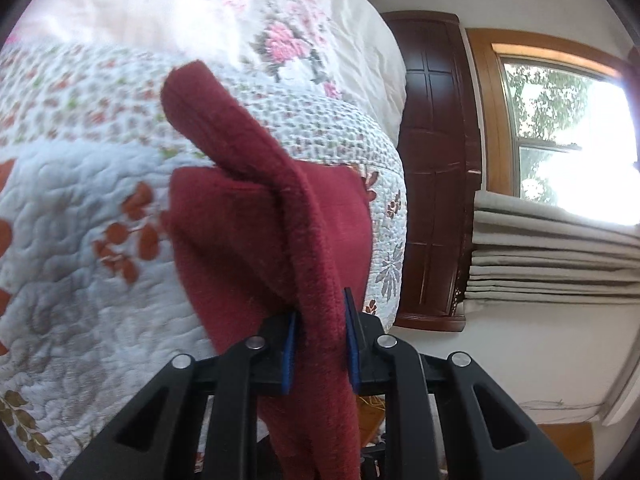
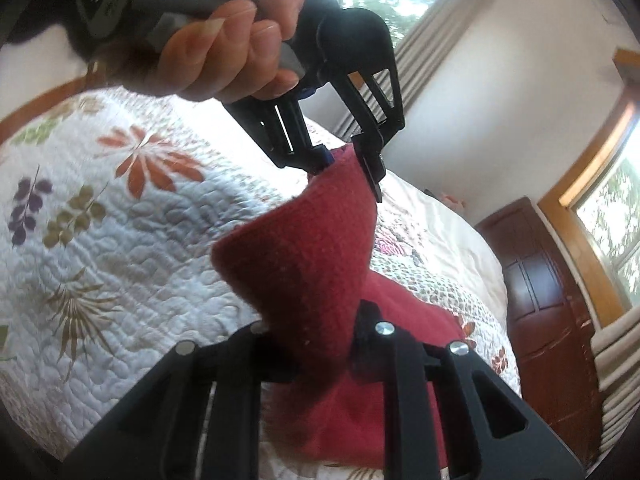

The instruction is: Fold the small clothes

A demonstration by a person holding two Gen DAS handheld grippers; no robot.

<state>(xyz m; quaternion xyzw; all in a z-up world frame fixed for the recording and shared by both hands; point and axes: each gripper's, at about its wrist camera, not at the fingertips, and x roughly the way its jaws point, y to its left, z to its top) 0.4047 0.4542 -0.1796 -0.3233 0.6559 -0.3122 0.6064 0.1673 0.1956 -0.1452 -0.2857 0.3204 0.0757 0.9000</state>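
A dark red fleece garment is lifted off the quilted bed. My left gripper is shut on one edge of it, the cloth pinched between the blue pads. In the right wrist view the red garment stretches between both grippers: my right gripper is shut on its near edge, and the left gripper, held by a hand, grips the far corner above. The garment's lower part rests on the bed.
The floral quilt covers the bed, with a pink-flowered duvet beyond it. A dark wooden cabinet, a window and stacked grey curtains stand by the bed's side.
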